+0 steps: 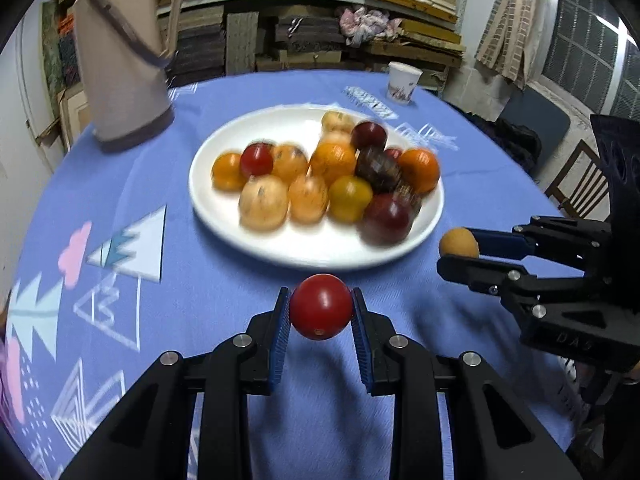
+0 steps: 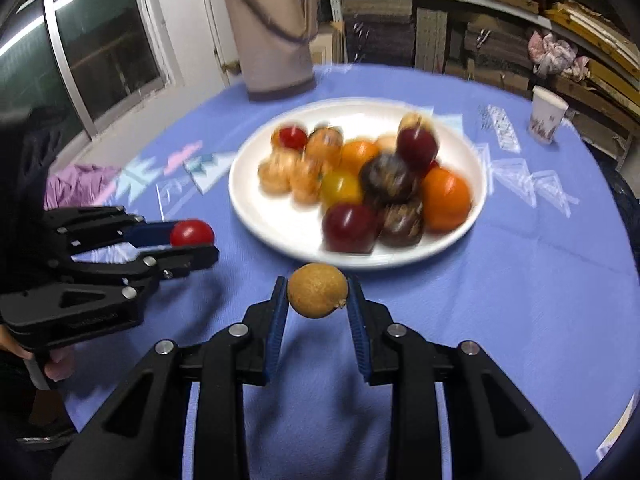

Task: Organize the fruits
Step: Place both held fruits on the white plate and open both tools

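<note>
A white plate (image 1: 224,216) holds several small fruits, orange, red, dark purple and tan, on a blue tablecloth; it also shows in the right wrist view (image 2: 276,224). My left gripper (image 1: 320,308) is shut on a red fruit (image 1: 320,306) just in front of the plate's near rim, above the cloth. My right gripper (image 2: 318,292) is shut on a tan round fruit (image 2: 318,290), also just before the plate's rim. Each gripper shows in the other's view: the right (image 1: 460,250) at the plate's right, the left (image 2: 196,238) at its left.
A tall beige thermos jug (image 1: 124,52) stands at the table's far left. A paper cup (image 1: 402,82) stands at the far right edge. Shelves of stacked boards lie behind the table. A wooden chair (image 1: 580,184) stands to the right.
</note>
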A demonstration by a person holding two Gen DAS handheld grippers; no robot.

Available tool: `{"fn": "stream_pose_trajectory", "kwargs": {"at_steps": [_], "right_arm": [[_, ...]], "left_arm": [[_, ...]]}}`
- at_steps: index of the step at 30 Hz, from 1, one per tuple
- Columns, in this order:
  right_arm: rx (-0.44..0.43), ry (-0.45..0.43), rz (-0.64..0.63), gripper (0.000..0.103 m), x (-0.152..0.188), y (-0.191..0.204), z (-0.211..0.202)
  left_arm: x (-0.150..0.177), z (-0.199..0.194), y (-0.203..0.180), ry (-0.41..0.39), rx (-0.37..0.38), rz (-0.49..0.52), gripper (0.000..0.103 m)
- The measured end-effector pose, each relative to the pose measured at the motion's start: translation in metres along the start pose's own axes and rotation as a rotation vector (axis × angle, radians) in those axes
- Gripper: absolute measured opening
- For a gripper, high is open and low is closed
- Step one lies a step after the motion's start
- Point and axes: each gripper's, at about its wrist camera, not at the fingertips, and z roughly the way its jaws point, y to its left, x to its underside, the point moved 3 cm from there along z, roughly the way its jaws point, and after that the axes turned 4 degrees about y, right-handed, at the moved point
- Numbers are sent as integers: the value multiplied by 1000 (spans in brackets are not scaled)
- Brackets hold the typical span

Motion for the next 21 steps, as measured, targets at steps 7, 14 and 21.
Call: {"fn": "stream_pose_trajectory", "kwargs": {"at_steps": [7,14,21], "right_arm": [[10,-51,36,29,-51,-24,2],[18,-40,76,29,-83,-39,33],[28,-28,93,29,-98,-48,56]], "left_arm": [[-54,7,4,-26,-57,-9,30],[-89,29,13,-15,-99,-63,30],[-103,51,28,15,-133,-111,30]]}}
